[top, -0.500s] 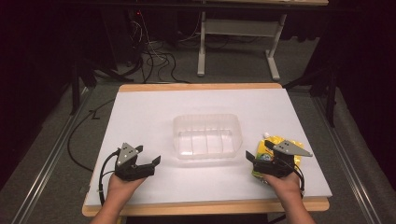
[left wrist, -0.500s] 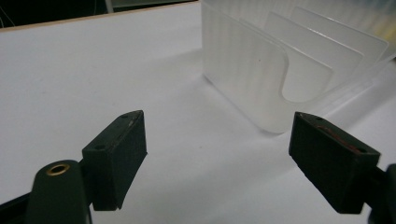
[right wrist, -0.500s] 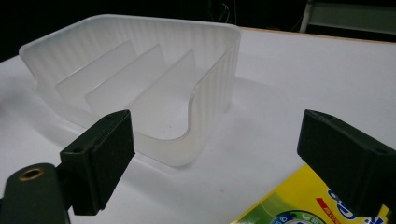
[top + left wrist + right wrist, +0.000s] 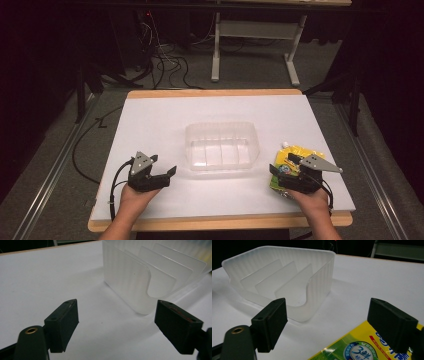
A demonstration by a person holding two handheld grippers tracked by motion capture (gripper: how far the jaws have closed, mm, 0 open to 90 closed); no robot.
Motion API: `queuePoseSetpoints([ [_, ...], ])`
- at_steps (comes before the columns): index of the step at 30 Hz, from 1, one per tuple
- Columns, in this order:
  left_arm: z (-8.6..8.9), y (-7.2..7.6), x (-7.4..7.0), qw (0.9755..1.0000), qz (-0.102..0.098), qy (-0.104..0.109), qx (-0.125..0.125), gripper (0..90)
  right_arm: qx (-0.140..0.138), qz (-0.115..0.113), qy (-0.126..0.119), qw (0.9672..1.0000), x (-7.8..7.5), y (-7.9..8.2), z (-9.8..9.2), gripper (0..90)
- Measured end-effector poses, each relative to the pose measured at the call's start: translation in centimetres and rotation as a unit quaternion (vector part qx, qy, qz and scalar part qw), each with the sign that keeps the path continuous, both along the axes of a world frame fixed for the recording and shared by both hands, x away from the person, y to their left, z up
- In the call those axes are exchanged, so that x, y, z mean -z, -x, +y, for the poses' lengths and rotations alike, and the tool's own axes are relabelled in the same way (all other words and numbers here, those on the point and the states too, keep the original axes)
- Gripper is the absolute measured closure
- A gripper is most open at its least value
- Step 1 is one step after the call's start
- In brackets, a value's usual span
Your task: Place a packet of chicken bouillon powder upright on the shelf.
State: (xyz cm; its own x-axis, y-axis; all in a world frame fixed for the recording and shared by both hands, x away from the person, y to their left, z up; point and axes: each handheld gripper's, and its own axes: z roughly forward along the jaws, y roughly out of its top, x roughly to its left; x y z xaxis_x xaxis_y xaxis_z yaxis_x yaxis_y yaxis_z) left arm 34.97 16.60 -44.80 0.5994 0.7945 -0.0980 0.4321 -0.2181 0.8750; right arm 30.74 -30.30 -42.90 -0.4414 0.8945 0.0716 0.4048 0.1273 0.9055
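A clear plastic container (image 4: pixel 221 146) with inner dividers stands at the middle of the white table (image 4: pixel 165 120). A yellow and green pouch (image 4: pixel 296 152) lies flat to its right. My left gripper (image 4: pixel 167 177) rests near the front left, open and empty, its jaws pointing at the container. In the left gripper view the left gripper (image 4: pixel 117 322) faces the container (image 4: pixel 140 277) wall a short way off. My right gripper (image 4: pixel 283 168) sits open over the pouch's near end. In the right gripper view the right gripper (image 4: pixel 327 322) shows the pouch (image 4: pixel 357 347) below its right jaw and the container (image 4: pixel 282 277) ahead to the left.
The table's wooden front edge (image 4: pixel 220 220) runs just under both hands. Beyond the table, cables (image 4: pixel 165 60) lie on the floor by a white desk frame (image 4: pixel 255 35). Bare white surface lies behind and to the left of the container.
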Motion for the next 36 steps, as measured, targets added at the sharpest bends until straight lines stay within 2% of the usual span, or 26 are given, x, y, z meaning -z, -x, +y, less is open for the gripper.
queuePoseSetpoints([
  [3,-0.1,-0.1,0.1,1.0,0.006,0.004,0.003,22.1,0.006,-0.005,0.006,0.9999,-0.1,0.5,-0.5,25.9],
  [6,-0.3,-0.3,0.1,0.9999,0.007,0.006,0.005,23.1,0.029,-0.008,0.023,0.9993,-0.1,1.3,-1.5,32.8],
  [7,-0.4,-0.4,0.1,0.9999,0.007,0.009,0.004,23.8,0.047,-0.003,0.027,0.9985,-0.1,1.7,-2.1,35.7],
  [9,-0.6,-0.5,0.0,0.9999,0.004,0.013,0.005,24.9,0.072,0.008,0.032,0.9969,0.1,2.4,-3.4,49.0],
  [11,-0.9,-0.6,-0.1,0.9999,0.001,0.014,0.01,25.5,0.095,0.018,0.037,0.9947,0.2,3.1,-4.7,57.3],
  [13,-1.2,-0.8,0.0,0.9998,0.001,0.012,0.015,24.6,0.125,0.039,0.034,0.9909,0.5,3.7,-6.2,65.4],
  [16,-1.8,-1.0,0.0,0.9998,-0.002,0.007,0.02,23.7,0.153,0.063,0.033,0.9856,1.2,4.4,-7.9,72.9],
  [20,-2.4,-1.3,-0.1,0.9997,-0.004,0.007,0.023,23.0,0.187,0.108,0.031,0.9759,2.7,5.0,-9.6,85.3],
  [22,-2.6,-1.4,-0.1,0.9996,-0.004,0.008,0.027,23.0,0.192,0.129,0.032,0.9723,3.4,5.1,-10.2,90.0],
  [25,-2.9,-1.4,-0.2,0.9995,-0.005,0.008,0.031,23.0,0.195,0.151,0.023,0.969,4.2,5.4,-10.7,90.0],
  [27,-3.0,-1.4,-0.2,0.9994,-0.007,0.006,0.033,23.0,0.192,0.157,0.015,0.9685,4.3,5.5,-10.6,90.0],
  [30,-3.0,-1.4,-0.2,0.9994,-0.006,0.008,0.034,23.0,0.183,0.159,0.017,0.9701,4.5,5.5,-10.4,90.0],
  [33,-3.0,-1.4,-0.2,0.9994,-0.006,0.007,0.034,23.0,0.176,0.164,0.006,0.9706,4.6,5.4,-10.1,90.0],
  [36,-3.0,-1.3,-0.2,0.9993,-0.005,0.005,0.037,23.0,0.176,0.163,0.013,0.9707,4.6,5.4,-9.8,90.0],
])
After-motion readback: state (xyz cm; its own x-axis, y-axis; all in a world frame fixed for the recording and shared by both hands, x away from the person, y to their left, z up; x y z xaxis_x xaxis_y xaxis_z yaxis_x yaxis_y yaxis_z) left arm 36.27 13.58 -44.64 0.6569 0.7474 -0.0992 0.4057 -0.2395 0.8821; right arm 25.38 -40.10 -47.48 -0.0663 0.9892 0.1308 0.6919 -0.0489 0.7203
